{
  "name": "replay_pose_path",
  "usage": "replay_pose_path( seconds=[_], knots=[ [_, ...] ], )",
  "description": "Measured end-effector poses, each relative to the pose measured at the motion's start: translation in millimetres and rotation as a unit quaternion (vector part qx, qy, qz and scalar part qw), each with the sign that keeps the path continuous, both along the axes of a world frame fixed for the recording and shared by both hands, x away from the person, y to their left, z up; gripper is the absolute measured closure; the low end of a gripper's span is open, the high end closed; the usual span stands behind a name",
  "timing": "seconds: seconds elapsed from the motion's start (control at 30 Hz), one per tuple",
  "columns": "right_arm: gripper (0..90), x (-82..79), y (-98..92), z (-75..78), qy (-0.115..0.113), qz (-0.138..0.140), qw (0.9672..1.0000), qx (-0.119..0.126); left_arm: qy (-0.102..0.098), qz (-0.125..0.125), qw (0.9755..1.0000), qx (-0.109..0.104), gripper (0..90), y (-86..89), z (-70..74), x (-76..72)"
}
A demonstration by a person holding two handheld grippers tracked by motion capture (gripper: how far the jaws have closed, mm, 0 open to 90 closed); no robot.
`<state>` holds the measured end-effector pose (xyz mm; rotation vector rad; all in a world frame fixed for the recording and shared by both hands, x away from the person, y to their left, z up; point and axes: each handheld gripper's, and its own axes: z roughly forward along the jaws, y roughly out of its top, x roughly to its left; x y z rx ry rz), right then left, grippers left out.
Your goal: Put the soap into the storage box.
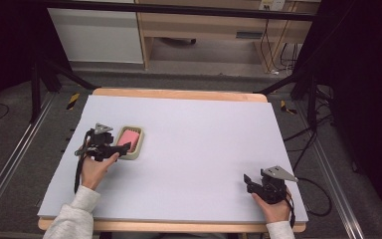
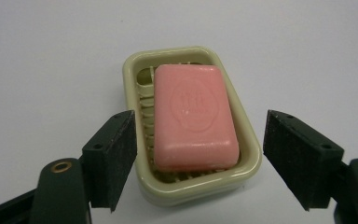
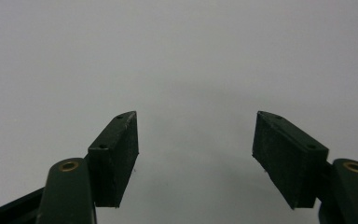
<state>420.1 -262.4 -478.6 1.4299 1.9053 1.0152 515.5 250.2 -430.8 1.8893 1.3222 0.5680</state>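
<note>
Now the pink soap lies in a pale green soap dish on the left part of the white bench. From the middle of the bench the dish is at about nine o'clock. The left gripper sits just beside the dish, on its left side, and points at it. In the left gripper view the near end of the dish lies between the two black jaws. The jaws are wide apart and do not touch the dish or the soap.

The soap is a long block with round corners. It lies flat, with its stamped face up. In the high view its long side runs from about one o'clock to seven o'clock, the same way as the dish.

The right gripper is well apart, near the bench's front right corner, at about five o'clock. Its jaws stand apart over bare bench.
</note>
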Motion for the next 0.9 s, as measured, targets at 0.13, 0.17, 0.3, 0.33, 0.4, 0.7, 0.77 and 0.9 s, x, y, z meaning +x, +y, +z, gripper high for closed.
replay_pose_path(
  seconds=[0.13,0.17,0.3,0.33,0.4,0.7,0.77,0.9],
  knots=[
    [27.6,-0.9,-1.1,0.2,0.004,-0.002,1.0000,0.005,-0.015,-0.005,0.9998,-0.009,24.1,5.4,-3.7,-13.2],
    [26.8,-0.8,-1.5,0.1,0.005,-0.002,1.0000,0.006,-0.017,-0.005,0.9998,-0.008,24.1,6.6,-4.2,-16.4],
    [24.3,-0.6,-3.5,-1.4,0.006,-0.004,1.0000,0.004,-0.029,-0.009,0.9993,-0.022,23.6,12.8,-7.9,-29.1],
    [23.9,-0.9,-3.7,-1.5,0.007,-0.004,1.0000,0.006,-0.030,-0.010,0.9993,-0.020,23.8,14.0,-9.5,-31.9],
    [23.0,-0.9,-4.4,-1.9,0.007,-0.006,0.9999,0.005,-0.031,-0.012,0.9993,-0.017,23.7,17.1,-13.1,-37.3],
    [22.0,-2.2,-6.6,-2.7,0.006,-0.009,0.9999,0.001,-0.027,-0.012,0.9995,-0.005,23.7,28.8,-28.9,-58.1],
    [22.0,-2.9,-6.8,-2.6,0.005,-0.010,0.9999,0.001,-0.027,-0.012,0.9996,-0.004,23.7,31.3,-30.6,-61.3],
    [22.1,-3.7,-7.6,-2.7,0.004,-0.012,0.9999,0.001,-0.013,-0.008,0.9999,0.002,23.7,37.2,-38.5,-66.2]
  ],
)
